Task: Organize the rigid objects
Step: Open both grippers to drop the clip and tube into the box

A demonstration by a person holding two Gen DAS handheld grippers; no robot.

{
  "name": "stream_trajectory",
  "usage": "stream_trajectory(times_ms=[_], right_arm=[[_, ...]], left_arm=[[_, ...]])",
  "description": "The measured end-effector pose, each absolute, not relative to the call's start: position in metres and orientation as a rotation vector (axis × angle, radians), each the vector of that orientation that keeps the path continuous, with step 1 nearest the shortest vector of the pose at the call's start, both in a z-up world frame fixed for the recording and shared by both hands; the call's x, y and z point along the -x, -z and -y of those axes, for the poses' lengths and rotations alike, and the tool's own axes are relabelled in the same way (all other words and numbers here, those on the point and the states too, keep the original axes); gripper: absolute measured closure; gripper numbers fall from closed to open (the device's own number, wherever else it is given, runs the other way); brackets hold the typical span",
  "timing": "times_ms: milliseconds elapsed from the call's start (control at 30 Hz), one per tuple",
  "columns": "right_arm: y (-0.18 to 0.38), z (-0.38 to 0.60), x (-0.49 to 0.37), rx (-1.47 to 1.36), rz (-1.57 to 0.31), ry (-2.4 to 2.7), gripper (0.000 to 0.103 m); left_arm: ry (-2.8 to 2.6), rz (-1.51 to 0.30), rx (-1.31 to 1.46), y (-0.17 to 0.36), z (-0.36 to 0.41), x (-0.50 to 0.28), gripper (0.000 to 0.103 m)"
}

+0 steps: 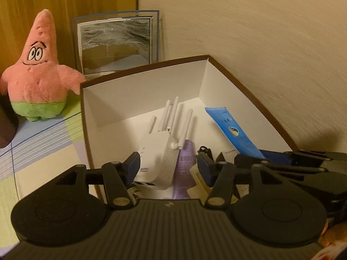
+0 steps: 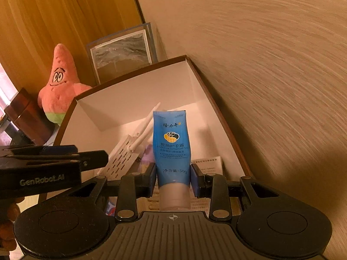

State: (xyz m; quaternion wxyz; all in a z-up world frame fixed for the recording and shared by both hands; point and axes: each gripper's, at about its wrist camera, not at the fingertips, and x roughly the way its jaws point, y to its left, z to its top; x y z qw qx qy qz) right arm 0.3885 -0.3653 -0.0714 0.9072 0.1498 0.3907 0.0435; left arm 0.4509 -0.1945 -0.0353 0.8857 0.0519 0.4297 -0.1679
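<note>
The left gripper point(image 1: 168, 169) stood with its jaws wide apart, the white Wi-Fi extender point(image 1: 157, 158) lying loose between them in the white box point(image 1: 138, 86). The right gripper point(image 2: 173, 178) pinched the blue hand-cream tube point(image 2: 171, 147) near its cap, low over the same box. To finish well, the tube looked best laid flat on the bare floor along the right wall (clear of the 4 or so antennas), and the jaws eased apart only once it rested.
</note>
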Motion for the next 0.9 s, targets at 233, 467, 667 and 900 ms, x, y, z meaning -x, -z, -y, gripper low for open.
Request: stream_trajectory(times_ms=[233, 467, 667, 900], right_arm=[[0.062, 0.361, -0.390, -0.339, -0.724, -0.110, 0.055], [0.057, 0.362, -0.384, -0.328, -0.738, -0.118, 0.047], [0.055, 0.361, -0.376, -0.320, -0.763, -0.122, 0.044], [0.050, 0.359, -0.363, -0.309, -0.765, -0.119, 0.043]], left_arm=[[0.330, -0.886, -0.105, 0.035, 0.189, -0.450, 0.042], [0.335, -0.865, -0.098, 0.029, 0.183, -0.444, 0.035], [0.333, -0.844, -0.102, 0.022, 0.179, -0.436, 0.034], [0.324, -0.797, -0.124, 0.009, 0.175, -0.415, 0.030]])
